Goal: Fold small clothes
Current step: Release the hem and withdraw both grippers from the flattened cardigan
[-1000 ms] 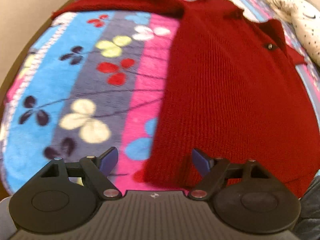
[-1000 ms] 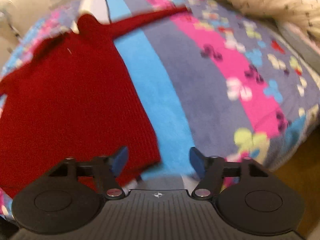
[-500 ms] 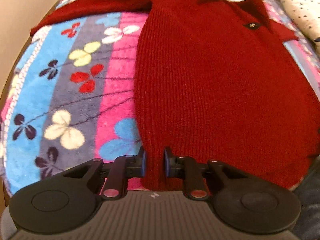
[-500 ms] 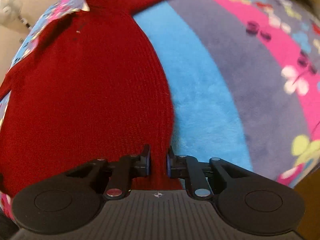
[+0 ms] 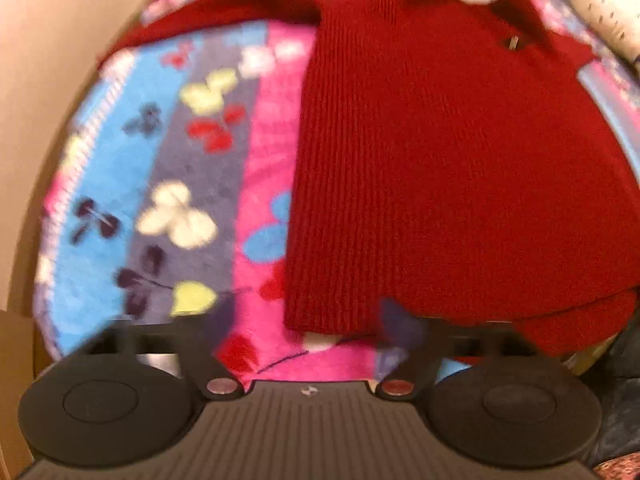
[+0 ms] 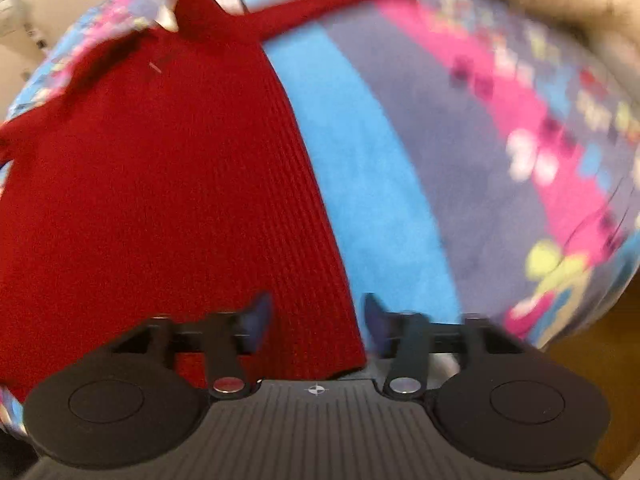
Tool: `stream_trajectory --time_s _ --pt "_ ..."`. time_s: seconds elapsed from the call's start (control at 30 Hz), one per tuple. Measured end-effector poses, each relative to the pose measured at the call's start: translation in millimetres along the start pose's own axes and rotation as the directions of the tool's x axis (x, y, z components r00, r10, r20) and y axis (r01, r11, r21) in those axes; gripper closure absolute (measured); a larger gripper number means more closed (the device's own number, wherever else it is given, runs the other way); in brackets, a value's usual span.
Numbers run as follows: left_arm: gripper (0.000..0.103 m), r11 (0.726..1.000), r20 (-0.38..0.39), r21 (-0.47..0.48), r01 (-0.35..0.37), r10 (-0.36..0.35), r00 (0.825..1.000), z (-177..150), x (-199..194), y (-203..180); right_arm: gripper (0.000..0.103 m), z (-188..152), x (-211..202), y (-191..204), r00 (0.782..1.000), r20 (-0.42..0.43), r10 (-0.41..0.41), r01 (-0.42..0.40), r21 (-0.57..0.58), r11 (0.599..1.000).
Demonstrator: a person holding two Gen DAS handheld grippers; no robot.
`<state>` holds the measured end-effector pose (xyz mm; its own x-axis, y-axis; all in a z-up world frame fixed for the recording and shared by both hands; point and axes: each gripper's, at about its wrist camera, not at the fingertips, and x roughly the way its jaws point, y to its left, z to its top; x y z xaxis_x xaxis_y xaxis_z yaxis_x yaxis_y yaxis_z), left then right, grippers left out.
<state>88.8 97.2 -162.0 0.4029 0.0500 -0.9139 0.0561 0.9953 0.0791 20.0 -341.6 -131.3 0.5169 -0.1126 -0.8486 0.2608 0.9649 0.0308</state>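
Left tongs [image 5: 304, 322] and right tongs [image 6: 316, 326] both spread wide at hem corners of red knit sweater [image 5: 440, 160], gripping nothing. Sweater flat on striped floral blanket [image 5: 168, 168], sleeves outstretched; spotted pillow [image 5: 608, 4] beyond.

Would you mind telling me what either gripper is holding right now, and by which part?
Nothing is held. The left gripper and right gripper are both open at the hem corners of the red sweater.
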Motion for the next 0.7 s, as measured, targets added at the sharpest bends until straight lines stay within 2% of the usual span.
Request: stream_trajectory --time_s 0.1,0.17,0.23,0.3,0.5,0.7 --pt "0.008 0.998 0.064 -0.003 0.059 -0.058 0.996 -3.2 -49.9 -13.2 0.028 -11.1 -65.6 21.6 0.992 0.124 0.032 -0.027 -0.043 0.999" --pt "0.000 0.997 0.106 -0.003 0.074 -0.074 0.992 -6.4 -83.2 -28.4 0.022 -22.7 -108.6 36.3 0.975 0.197 0.102 -0.089 -0.070 0.994" --pt "0.000 0.998 0.146 -0.007 0.070 -0.068 0.987 -9.7 -113.4 -43.2 0.018 -38.3 -145.5 54.4 0.954 0.267 0.138 -0.114 -0.105 0.988" --pt "0.000 0.996 0.180 -0.001 0.085 -0.083 0.980 -15.0 -137.6 -57.1 0.014 -52.2 -172.5 67.0 0.938 0.317 0.142 -0.108 -0.122 0.987" --pt "0.000 0.996 0.246 0.009 0.094 -0.093 0.965 -46.5 -175.4 -85.0 0.013 -94.6 -214.7 88.3 0.916 0.372 0.150 -0.079 -0.200 0.977" --pt "0.000 0.997 0.259 0.025 0.079 -0.082 0.962 -69.4 -183.0 -91.1 0.013 -107.2 -224.9 93.4 0.916 0.371 0.155 -0.075 -0.221 0.972"
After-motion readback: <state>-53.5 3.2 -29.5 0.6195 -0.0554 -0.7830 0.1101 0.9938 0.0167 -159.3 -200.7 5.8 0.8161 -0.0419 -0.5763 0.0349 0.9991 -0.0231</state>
